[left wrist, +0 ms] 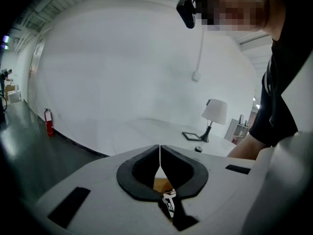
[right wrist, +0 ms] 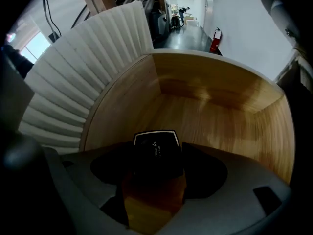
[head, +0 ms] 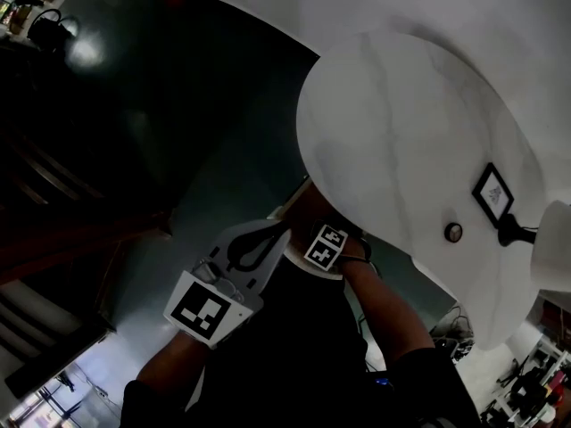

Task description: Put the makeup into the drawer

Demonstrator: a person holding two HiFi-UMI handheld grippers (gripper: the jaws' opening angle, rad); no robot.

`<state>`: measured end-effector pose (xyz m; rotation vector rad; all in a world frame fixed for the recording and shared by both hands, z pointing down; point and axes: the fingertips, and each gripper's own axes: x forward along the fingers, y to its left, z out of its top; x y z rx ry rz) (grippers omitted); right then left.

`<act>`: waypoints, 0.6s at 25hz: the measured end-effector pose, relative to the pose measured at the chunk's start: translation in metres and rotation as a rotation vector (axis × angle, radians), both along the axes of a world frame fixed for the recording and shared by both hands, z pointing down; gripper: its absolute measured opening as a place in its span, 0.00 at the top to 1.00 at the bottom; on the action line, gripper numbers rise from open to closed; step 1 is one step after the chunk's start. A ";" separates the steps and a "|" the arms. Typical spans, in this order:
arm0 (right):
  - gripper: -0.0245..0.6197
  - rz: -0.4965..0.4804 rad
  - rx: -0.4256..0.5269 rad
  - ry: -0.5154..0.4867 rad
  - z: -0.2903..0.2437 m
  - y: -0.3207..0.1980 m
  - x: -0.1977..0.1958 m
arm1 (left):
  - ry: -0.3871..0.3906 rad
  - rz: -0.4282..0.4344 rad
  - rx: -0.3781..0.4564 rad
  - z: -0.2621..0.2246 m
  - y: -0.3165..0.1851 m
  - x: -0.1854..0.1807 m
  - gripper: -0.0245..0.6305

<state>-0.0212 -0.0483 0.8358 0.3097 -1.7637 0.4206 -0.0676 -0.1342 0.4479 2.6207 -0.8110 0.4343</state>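
Black makeup compact point(right wrist: 156, 143) sat closest to the lens in my right gripper view, pinched between the 2 jaws of my right gripper point(right wrist: 157, 154), which were drawn in narrow against its sides. It had a thin white line around its edge and a short run of white script across the lid, too small and dim for me to read properly. Behind it lay the open drawer point(right wrist: 210, 106), with a pale wooden floor and walls, so the compact was inside the drawer's space, though I could not tell whether it touched the bottom. A white ribbed panel point(right wrist: 73, 82) rose beside the drawer's left wall. My left gripper point(left wrist: 160, 155) held nothing: its 2 dark pads met along a single seam. Past it stood a white table point(left wrist: 146, 131) carrying a small lamp point(left wrist: 214, 114) and a flat picture frame point(left wrist: 191, 136). From my head view, both grippers hung at the table's near edge, each showing a cube with black-and-white square markers point(head: 207, 308), without any readable words.
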 end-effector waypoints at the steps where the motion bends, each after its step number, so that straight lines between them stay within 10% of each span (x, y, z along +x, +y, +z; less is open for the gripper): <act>1: 0.53 -0.020 -0.003 0.013 0.002 0.003 0.000 | 0.000 -0.002 0.001 0.000 0.000 -0.001 0.94; 15: 0.53 -0.088 -0.027 0.119 0.019 0.012 0.008 | -0.008 -0.056 -0.003 -0.001 0.006 -0.021 0.94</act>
